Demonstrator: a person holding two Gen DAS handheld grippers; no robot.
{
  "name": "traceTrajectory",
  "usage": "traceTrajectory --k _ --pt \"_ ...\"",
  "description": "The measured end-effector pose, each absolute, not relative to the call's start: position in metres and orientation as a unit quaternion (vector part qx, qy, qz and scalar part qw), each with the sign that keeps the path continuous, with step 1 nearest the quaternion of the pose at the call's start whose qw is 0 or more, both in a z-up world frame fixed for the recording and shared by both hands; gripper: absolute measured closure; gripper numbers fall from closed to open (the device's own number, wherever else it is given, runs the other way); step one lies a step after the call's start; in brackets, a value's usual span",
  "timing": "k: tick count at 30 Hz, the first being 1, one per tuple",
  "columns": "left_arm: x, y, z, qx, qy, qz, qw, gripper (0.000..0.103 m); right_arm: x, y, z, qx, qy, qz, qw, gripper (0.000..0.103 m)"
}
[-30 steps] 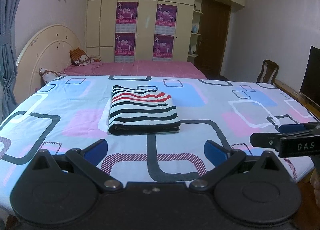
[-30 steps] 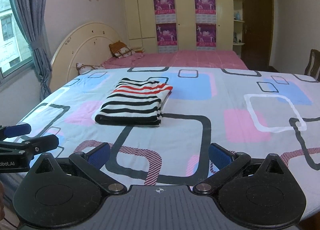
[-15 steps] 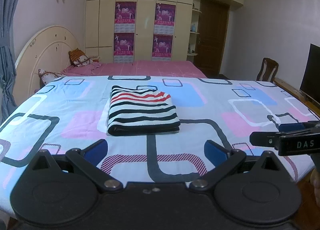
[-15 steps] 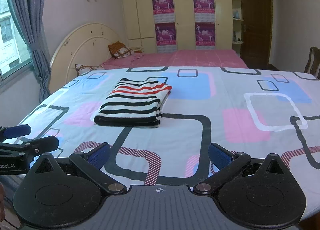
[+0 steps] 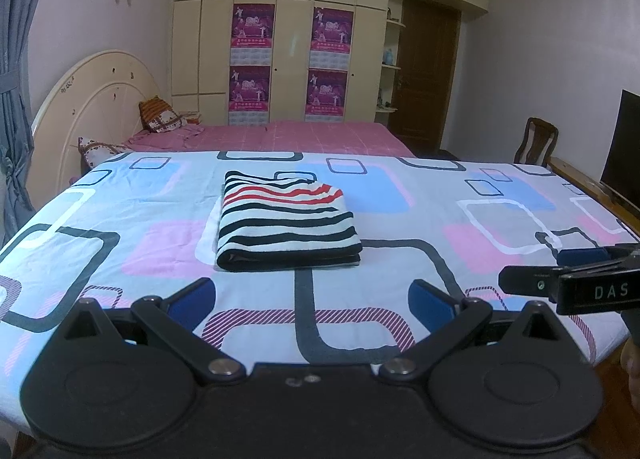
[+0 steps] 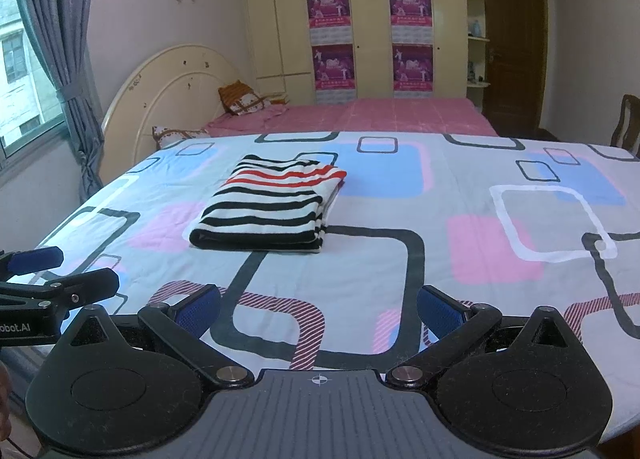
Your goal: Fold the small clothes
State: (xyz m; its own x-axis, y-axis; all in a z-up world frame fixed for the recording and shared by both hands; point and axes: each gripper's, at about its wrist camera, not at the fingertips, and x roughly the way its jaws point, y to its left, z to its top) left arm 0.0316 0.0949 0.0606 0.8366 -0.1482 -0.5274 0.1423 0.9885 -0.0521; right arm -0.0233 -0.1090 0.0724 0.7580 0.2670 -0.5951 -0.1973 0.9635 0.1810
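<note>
While both grippers hang at the near edge of the bed sheet (image 5: 400,259), the left gripper (image 5: 312,299) and right gripper (image 6: 319,309) are wide apart, holding nothing. Folded striped shirt (image 5: 286,221) lies mid-sheet, bare sheet all around.

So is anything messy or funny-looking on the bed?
Nothing stands out. The striped garment lies folded in a neat rectangle on the patterned sheet, and both the left gripper and right gripper are open and empty.
</note>
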Motion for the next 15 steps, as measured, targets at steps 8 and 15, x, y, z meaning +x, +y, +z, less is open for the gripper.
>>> traceTrajectory --k 8,15 --pt "0.0315 0.0937 0.0607 -0.004 0.274 -0.076 0.959 0.000 -0.0226 -0.1102 0.0721 0.054 0.325 0.125 0.936 0.000" --pt "0.0315 0.0938 0.0617 -0.003 0.275 -0.078 0.958 0.000 -0.0223 -0.1101 0.0717 0.054 0.325 0.124 0.936 0.000"
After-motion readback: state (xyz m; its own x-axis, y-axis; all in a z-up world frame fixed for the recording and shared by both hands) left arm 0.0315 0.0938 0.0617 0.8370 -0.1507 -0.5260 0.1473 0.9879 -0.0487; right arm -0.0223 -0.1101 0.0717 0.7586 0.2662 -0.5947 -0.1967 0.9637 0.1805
